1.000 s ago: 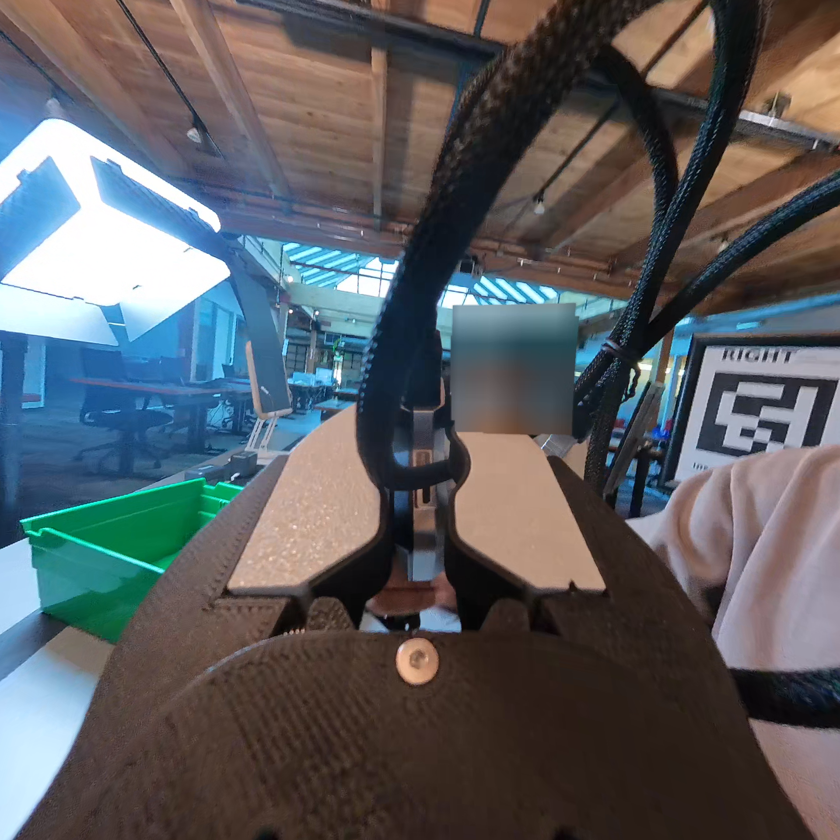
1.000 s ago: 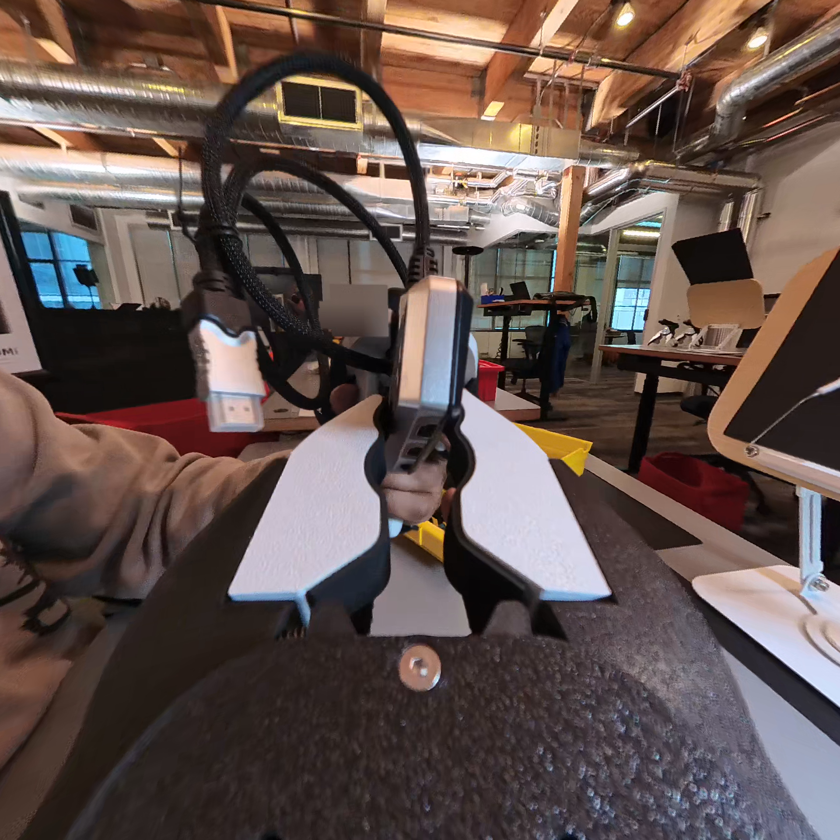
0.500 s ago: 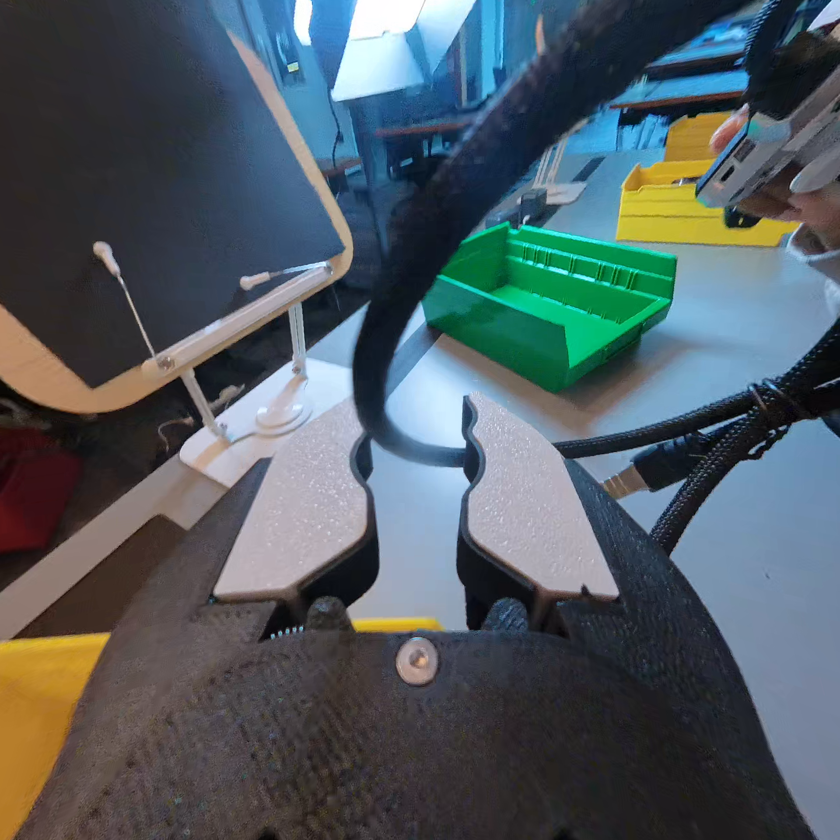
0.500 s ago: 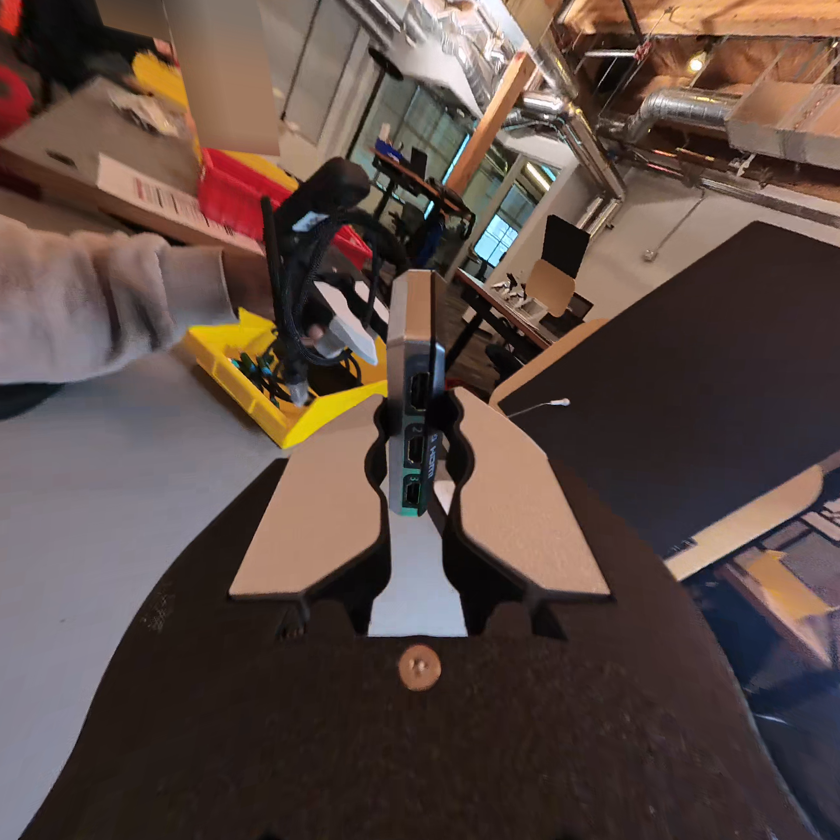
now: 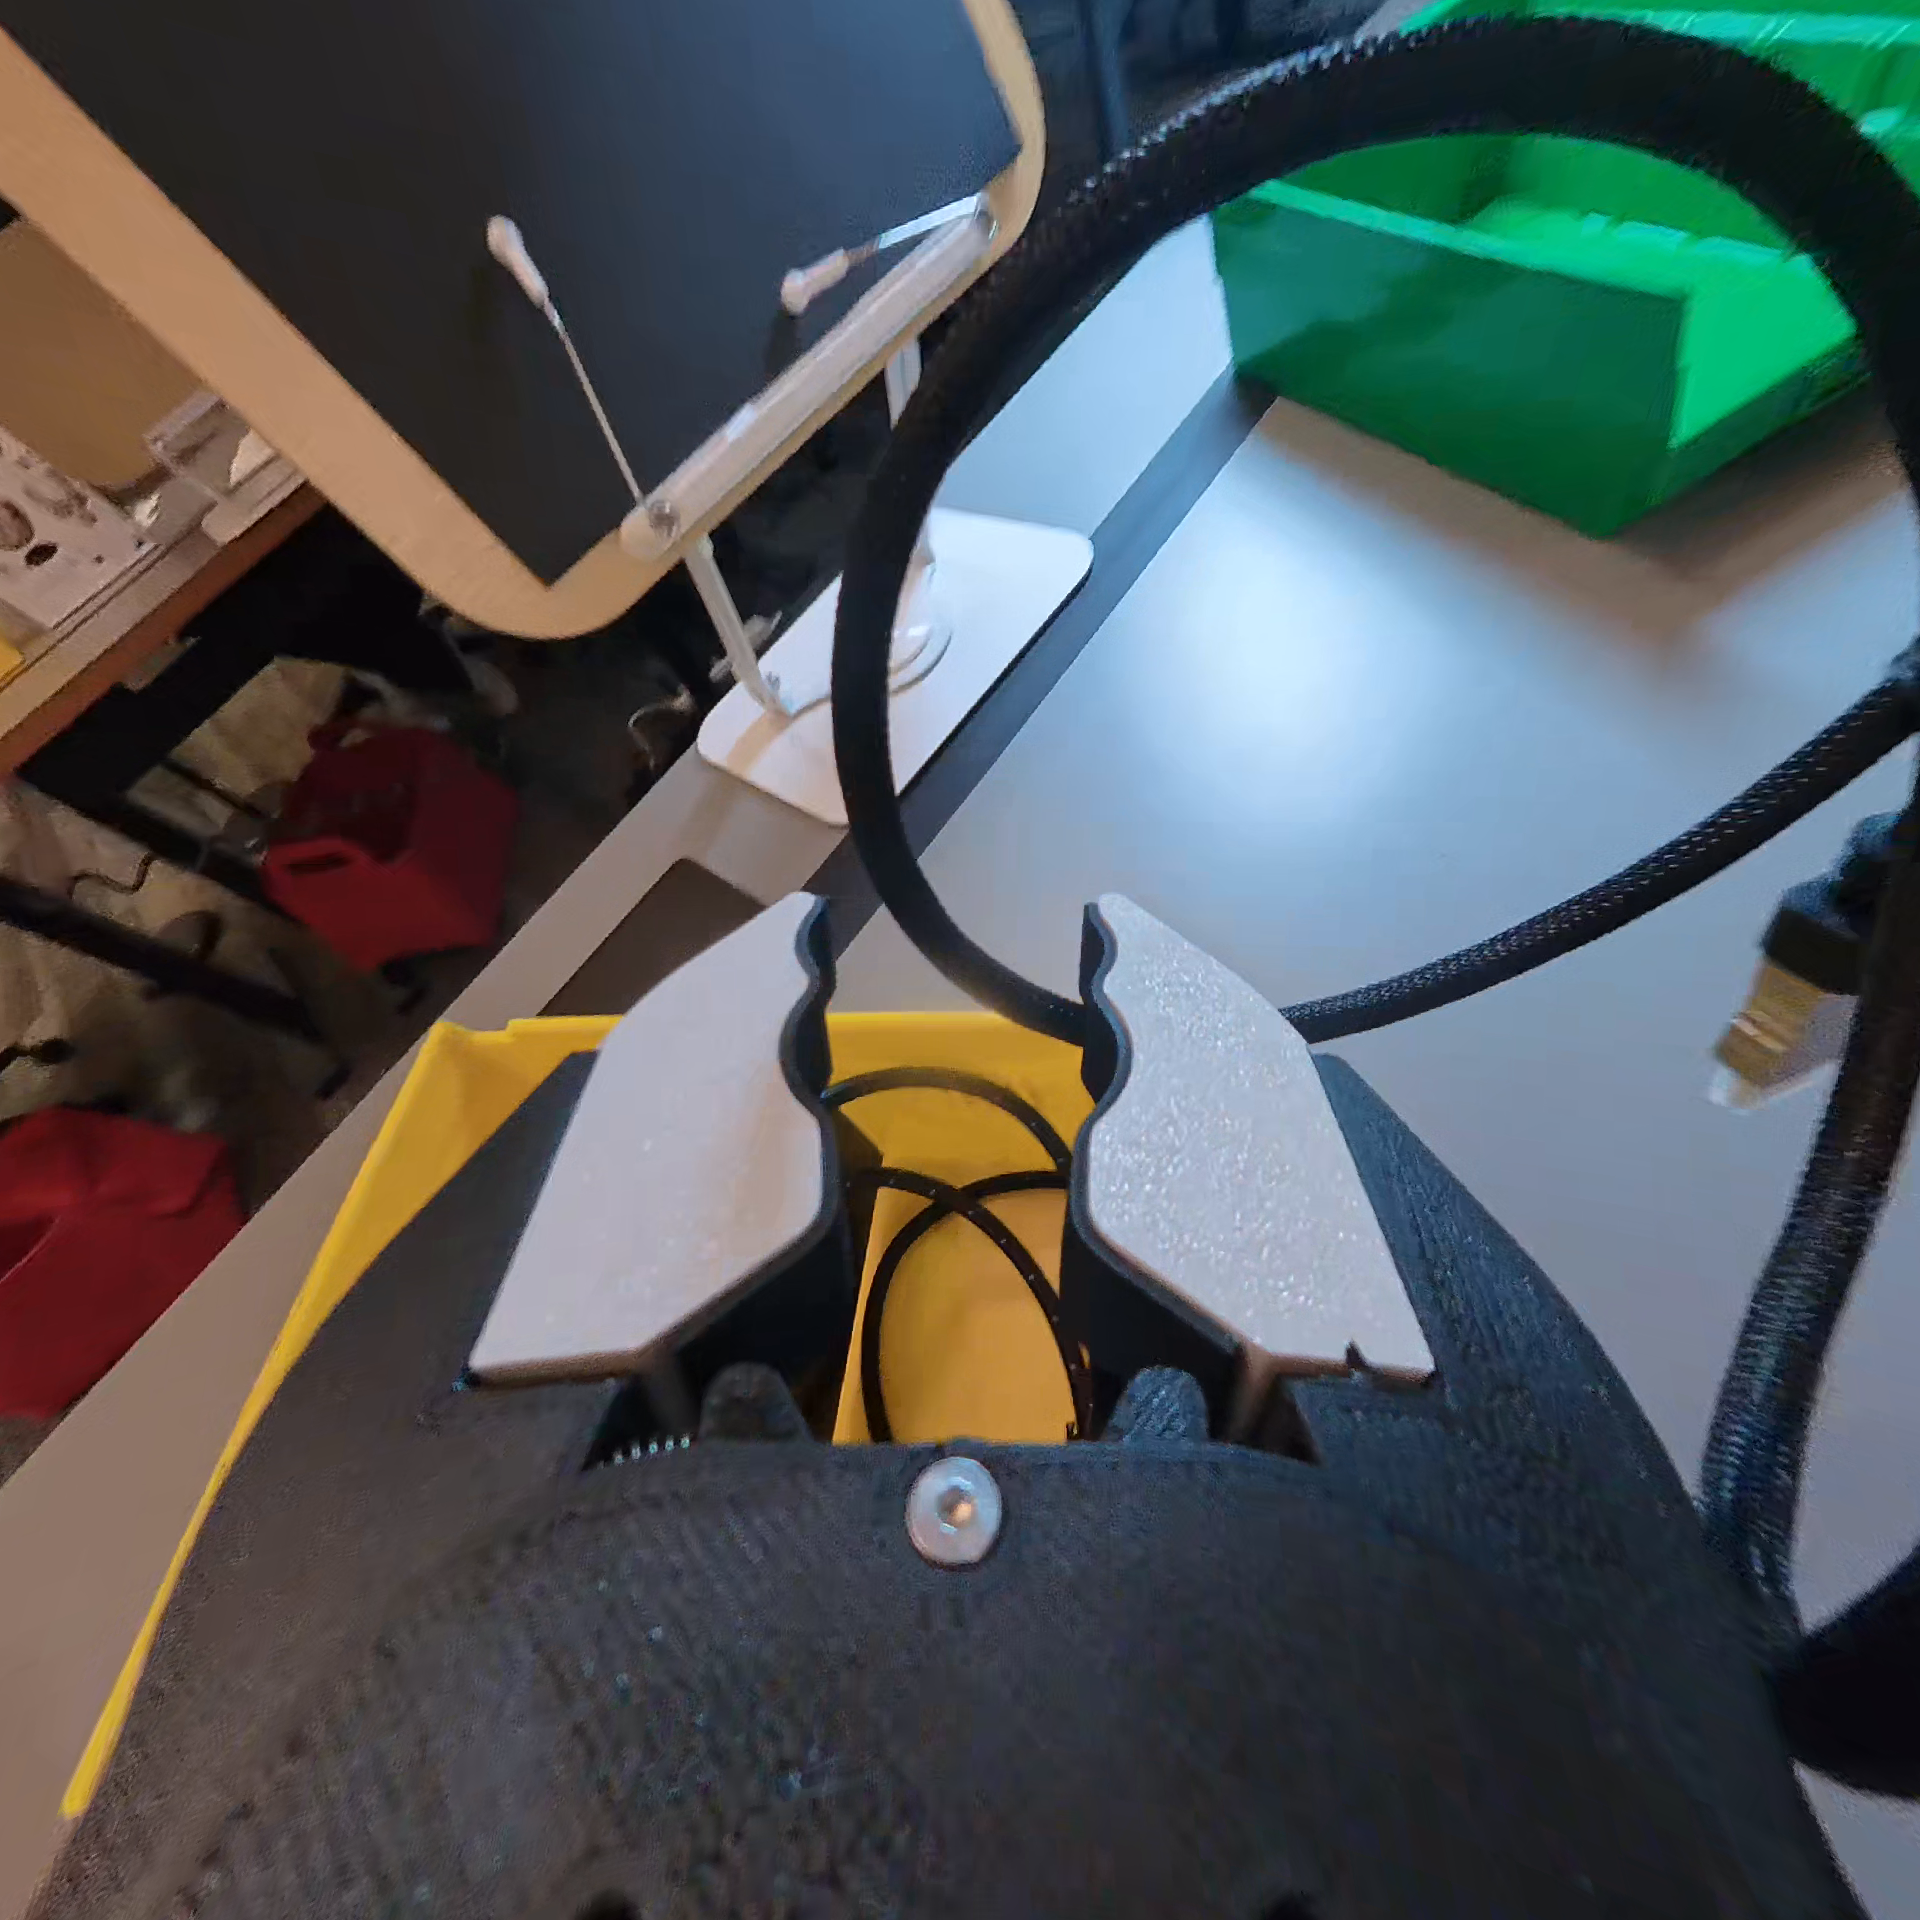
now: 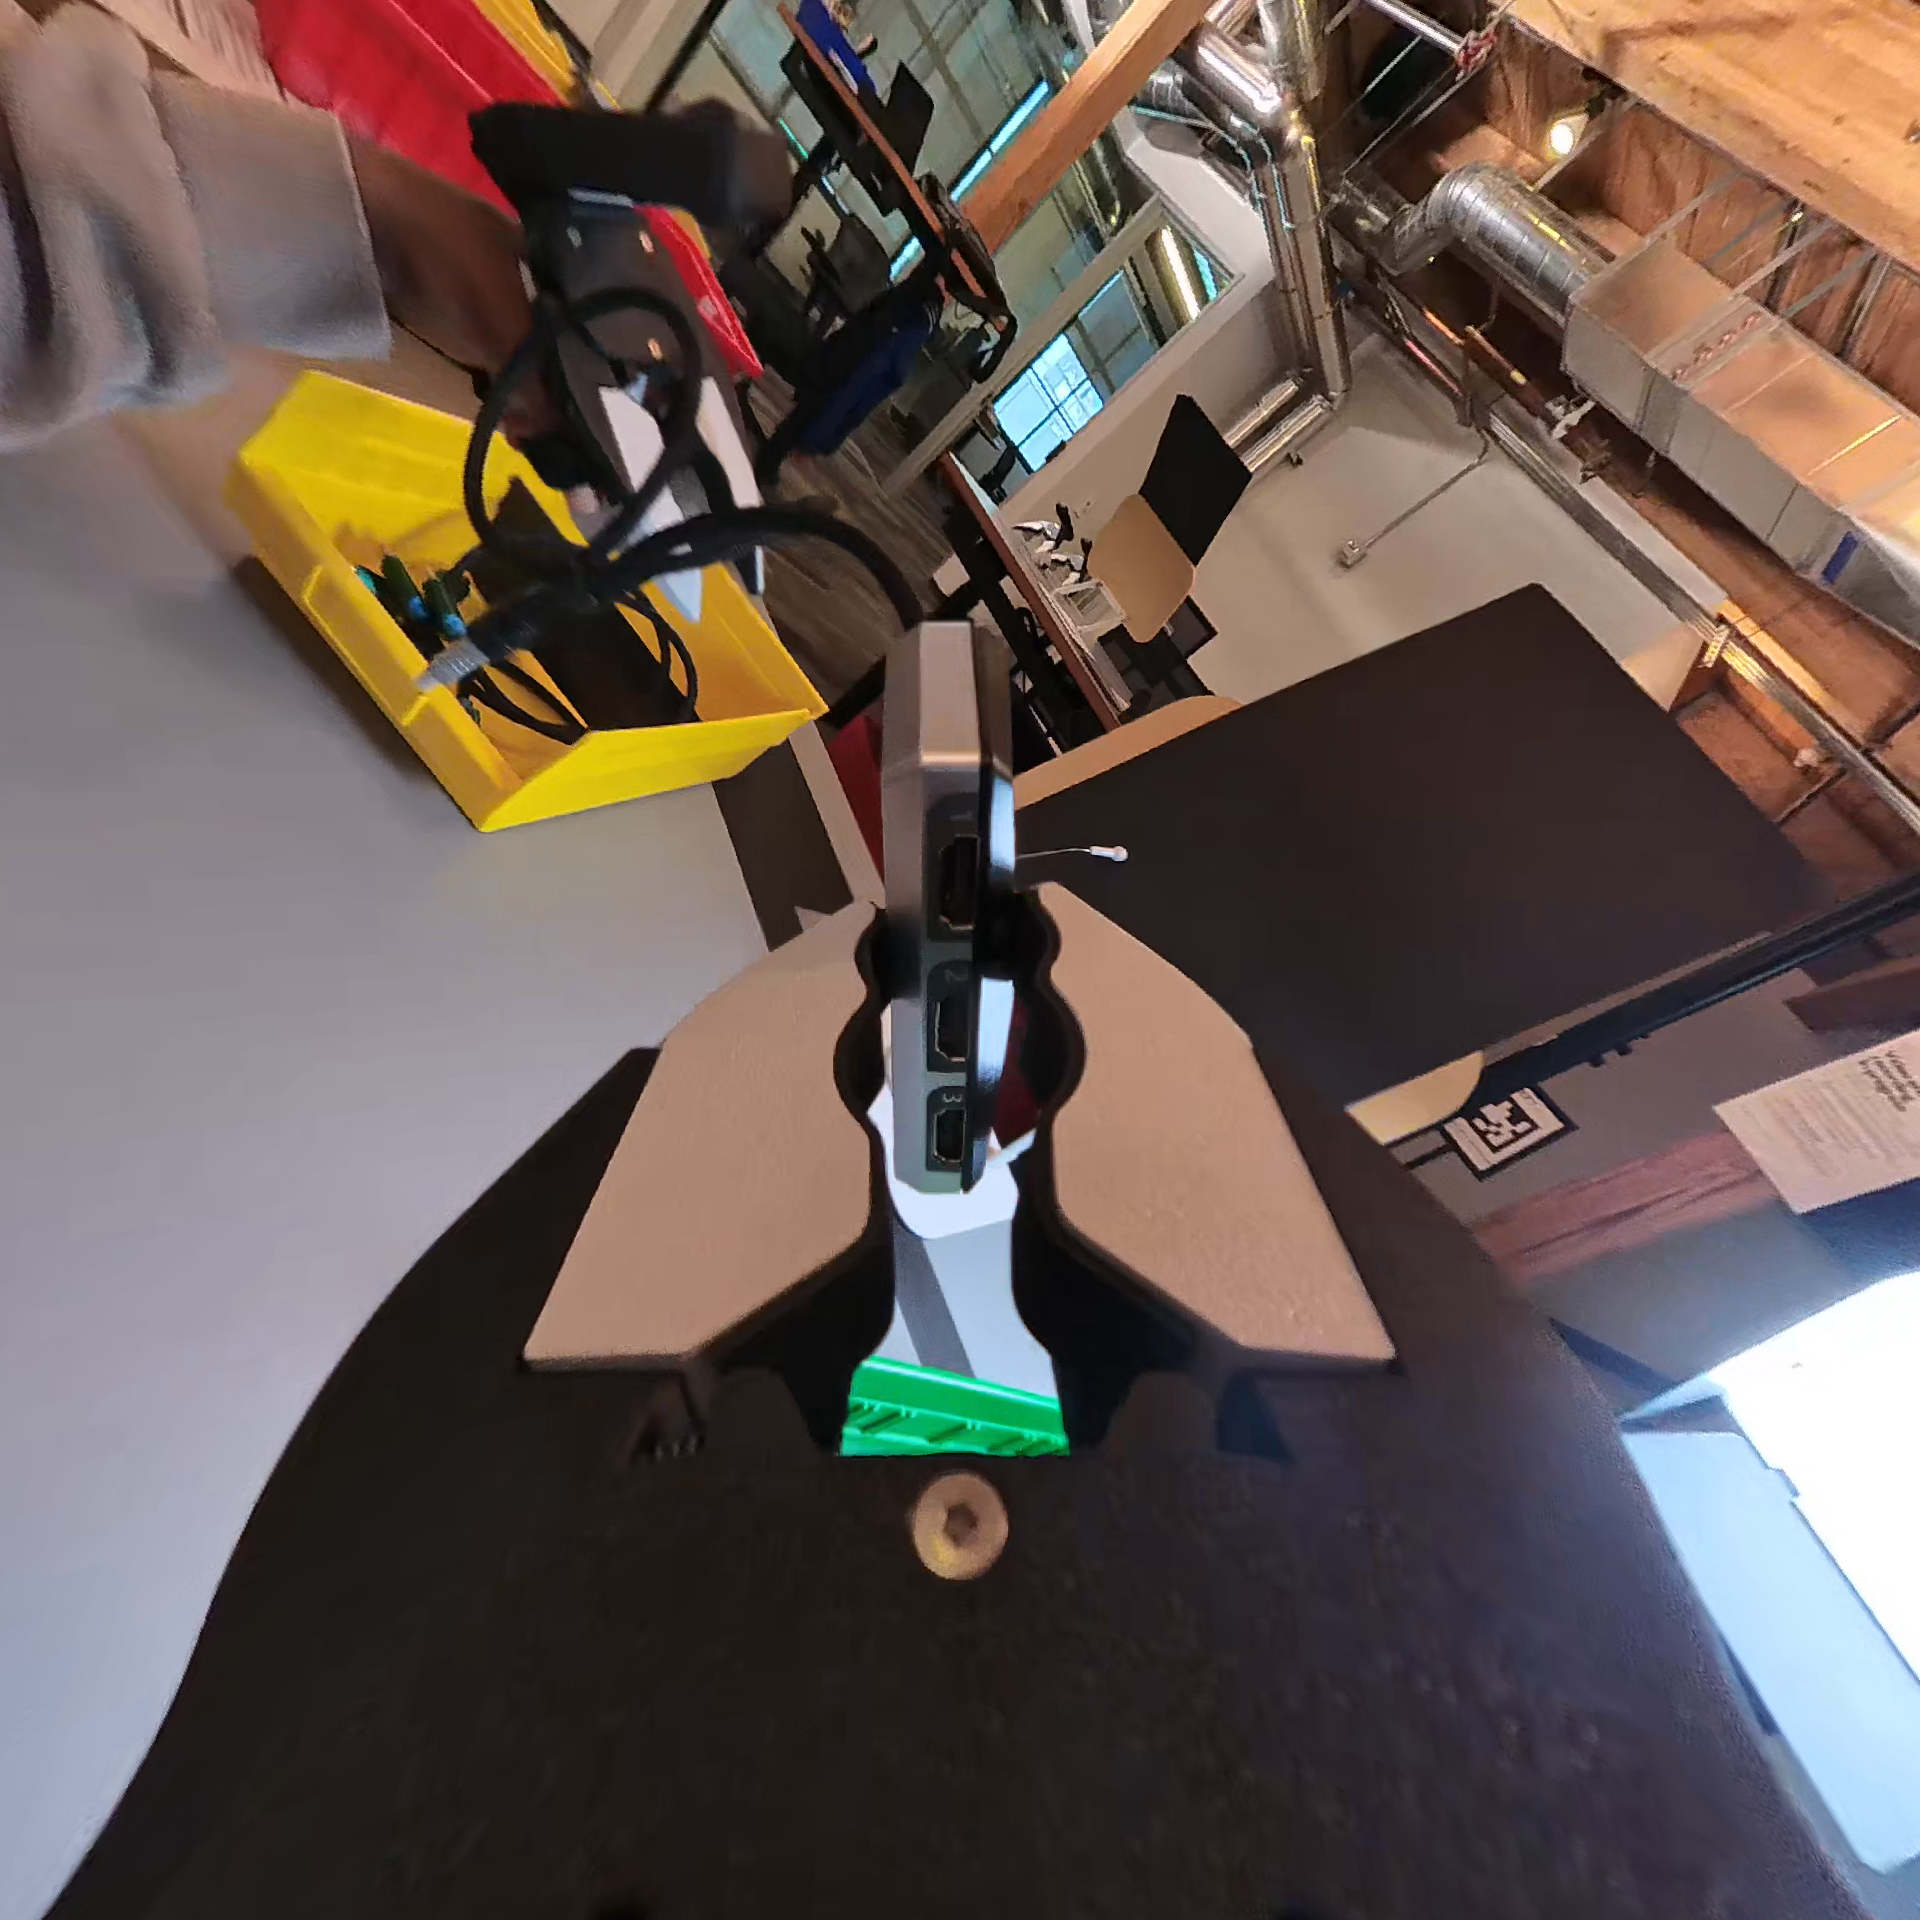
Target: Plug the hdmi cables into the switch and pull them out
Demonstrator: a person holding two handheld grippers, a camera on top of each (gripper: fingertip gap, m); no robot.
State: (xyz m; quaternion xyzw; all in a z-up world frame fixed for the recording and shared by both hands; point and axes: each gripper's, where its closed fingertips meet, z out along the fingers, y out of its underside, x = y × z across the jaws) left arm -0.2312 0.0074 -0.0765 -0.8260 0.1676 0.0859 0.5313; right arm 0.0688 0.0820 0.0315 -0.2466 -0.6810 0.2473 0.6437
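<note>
My left gripper [image 5: 954, 914] is open over the yellow bin [image 5: 436, 1122]. A black braided HDMI cable [image 5: 862, 665] loops over it and leans only on the inner edge of the right finger [image 5: 1226, 1122]; the left pad stands clear of it. The cable's plug [image 5: 1777, 1023] dangles at the right. My right gripper [image 6: 956, 914] is shut on the grey HDMI switch [image 6: 940, 790], held edge-on with its ports [image 6: 961, 883] showing bare. In the right wrist view the cable bundle [image 6: 623, 561] hangs from the left gripper into the yellow bin [image 6: 623, 758].
A green bin [image 5: 1507, 343] stands on the grey table [image 5: 1351, 727] and shows again under the right jaws [image 6: 956, 1413]. A black board on a white stand [image 5: 468, 208] sits at the table edge. Red bins [image 5: 395, 842] are on the floor. A person's sleeve [image 6: 156, 239] is at upper left. Across from one pair of fingers to the other is roughly 35 cm.
My left gripper swung down from facing the ceiling to over the yellow bin and opened, so the cable it pinched now hangs loose. My right gripper tilted, still holding the switch.
</note>
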